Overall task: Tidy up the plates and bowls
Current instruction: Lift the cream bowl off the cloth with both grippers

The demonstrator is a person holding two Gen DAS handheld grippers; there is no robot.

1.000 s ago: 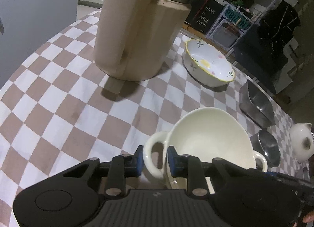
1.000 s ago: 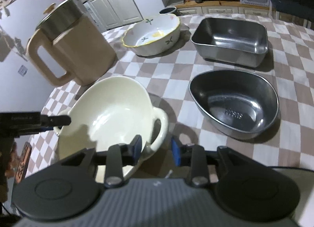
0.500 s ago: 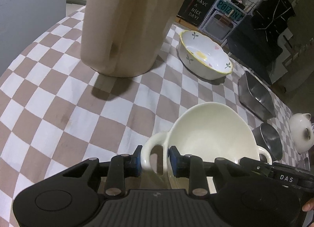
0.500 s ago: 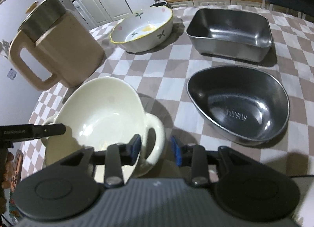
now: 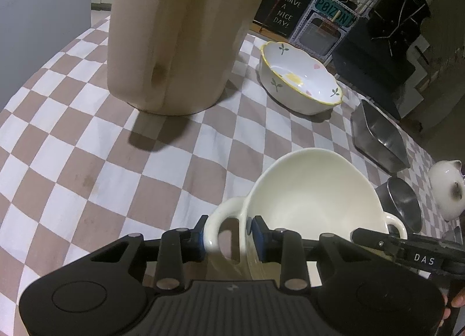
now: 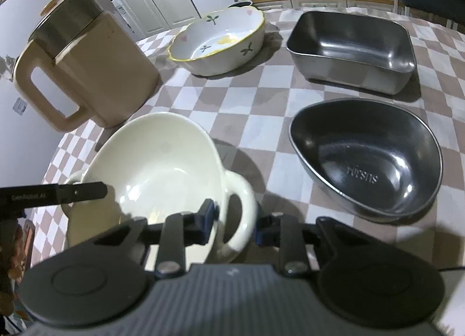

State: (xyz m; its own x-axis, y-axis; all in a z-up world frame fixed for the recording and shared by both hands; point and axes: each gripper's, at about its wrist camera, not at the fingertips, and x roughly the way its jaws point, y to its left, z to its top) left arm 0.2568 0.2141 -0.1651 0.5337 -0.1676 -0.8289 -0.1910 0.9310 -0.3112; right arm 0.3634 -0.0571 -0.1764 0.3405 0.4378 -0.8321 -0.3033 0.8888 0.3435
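Closing my right gripper [image 6: 232, 221] on the cream two-handled bowl [image 6: 151, 173], I now pinch its handle where a moment ago the jaws only straddled it. My left gripper [image 5: 228, 234] has just been widening yet brackets the opposite handle. The bowl sits at six o'clock from the floral bowl [image 6: 218, 42], ready, I judge, for a two-handed lift.

Home kitchen: white cabinets [image 6: 145, 1], checkered tablecloth [image 5: 87, 132], beige kettle [image 6: 84, 74], oven [image 5: 322, 33].

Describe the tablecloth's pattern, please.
The tablecloth is checked in brown and white squares, clearest in the left wrist view.
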